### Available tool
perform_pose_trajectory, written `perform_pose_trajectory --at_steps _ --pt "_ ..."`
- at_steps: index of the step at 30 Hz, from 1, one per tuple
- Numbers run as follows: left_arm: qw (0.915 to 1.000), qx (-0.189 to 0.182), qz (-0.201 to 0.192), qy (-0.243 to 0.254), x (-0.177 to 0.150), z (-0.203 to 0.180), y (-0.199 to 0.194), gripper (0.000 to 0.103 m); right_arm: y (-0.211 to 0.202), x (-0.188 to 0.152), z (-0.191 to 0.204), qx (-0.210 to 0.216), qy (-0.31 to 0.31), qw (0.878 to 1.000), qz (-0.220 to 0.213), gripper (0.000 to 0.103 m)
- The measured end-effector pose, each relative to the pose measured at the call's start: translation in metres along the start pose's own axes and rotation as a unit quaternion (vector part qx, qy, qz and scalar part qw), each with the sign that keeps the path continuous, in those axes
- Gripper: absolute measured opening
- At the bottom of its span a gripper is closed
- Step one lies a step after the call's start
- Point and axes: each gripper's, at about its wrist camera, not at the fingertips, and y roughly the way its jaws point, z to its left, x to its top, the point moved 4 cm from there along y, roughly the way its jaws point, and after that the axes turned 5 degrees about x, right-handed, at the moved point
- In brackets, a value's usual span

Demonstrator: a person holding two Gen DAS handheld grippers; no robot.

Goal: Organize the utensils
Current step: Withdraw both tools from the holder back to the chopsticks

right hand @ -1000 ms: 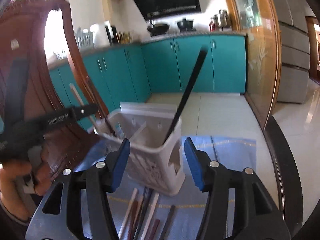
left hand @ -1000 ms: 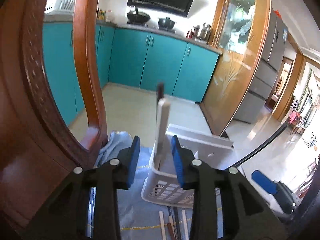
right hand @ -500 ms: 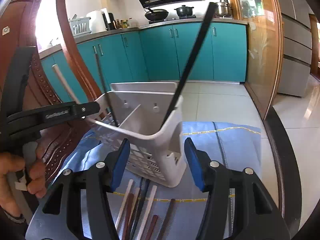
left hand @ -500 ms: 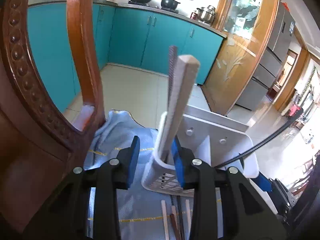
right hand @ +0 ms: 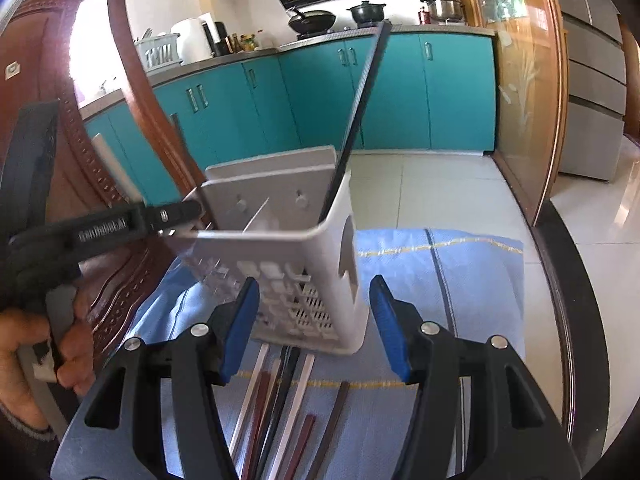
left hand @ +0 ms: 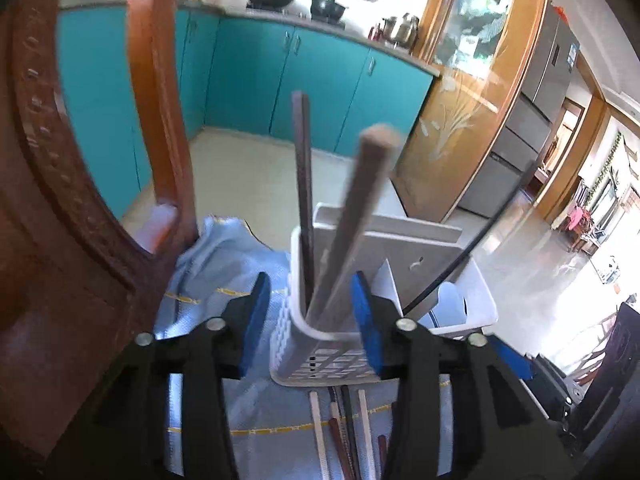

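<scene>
A white plastic utensil basket (left hand: 332, 356) (right hand: 276, 264) stands on a blue cloth. In the left wrist view two chopsticks stand in its left compartment: a dark brown one (left hand: 302, 184) and a pale, blurred one (left hand: 356, 208). A black chopstick (right hand: 358, 120) (left hand: 472, 248) leans in the right compartment. Several loose chopsticks (right hand: 280, 392) (left hand: 344, 428) lie on the cloth in front of the basket. My left gripper (left hand: 310, 320) is open and empty over the basket's left corner. My right gripper (right hand: 314, 328) is open and empty in front of the basket.
A carved wooden chair back (left hand: 60, 200) (right hand: 132, 184) stands close on the left. The blue cloth (right hand: 460, 280) covers the table up to its dark rim (right hand: 568, 320). Teal kitchen cabinets (right hand: 400, 96) and a tiled floor lie beyond.
The left gripper opened and let go of the pale chopstick, which now leans in the basket's left compartment. The right gripper came slightly closer to the basket and stayed open.
</scene>
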Motion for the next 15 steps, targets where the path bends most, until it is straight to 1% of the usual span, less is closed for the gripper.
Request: perform_pose_trajectory --at_steps 2,3,4,6,9,11,12,14,15 --pt "0.9994 0.014 -0.025 0.018 -0.004 0.001 -0.015 0.056 -0.003 -0.009 -0.002 -0.008 -0.004 1.0 0.019 0.057" --pt "0.9987 0.023 -0.035 0.03 -0.007 0.0 -0.024 0.056 -0.003 -0.014 -0.004 -0.014 -0.004 0.999 0.031 0.057" --pt "0.9981 0.027 -0.039 0.039 -0.01 0.001 -0.03 0.056 -0.001 -0.022 -0.006 -0.02 -0.001 0.999 0.05 0.057" --pt "0.9979 0.028 -0.037 0.045 -0.02 0.002 -0.039 0.056 0.004 -0.041 -0.011 -0.018 0.011 0.996 0.091 0.057" --pt "0.9988 0.018 0.004 0.045 -0.046 0.004 -0.038 0.055 0.014 -0.066 -0.011 -0.019 0.021 0.989 0.148 0.056" --pt "0.9975 0.023 0.039 0.054 -0.067 0.004 -0.03 0.052 0.021 -0.085 -0.009 -0.028 0.019 0.982 0.185 0.054" --pt "0.9967 0.027 0.05 0.058 -0.073 0.002 -0.027 0.052 0.023 -0.094 -0.008 -0.032 0.017 0.979 0.201 0.054" --pt "0.9943 0.037 0.075 0.066 -0.089 0.0 -0.02 0.052 0.026 -0.106 -0.005 -0.036 0.016 0.976 0.216 0.054" --pt "0.9934 0.039 0.084 0.067 -0.093 0.0 -0.017 0.052 0.025 -0.108 -0.002 -0.042 0.007 0.976 0.213 0.054"
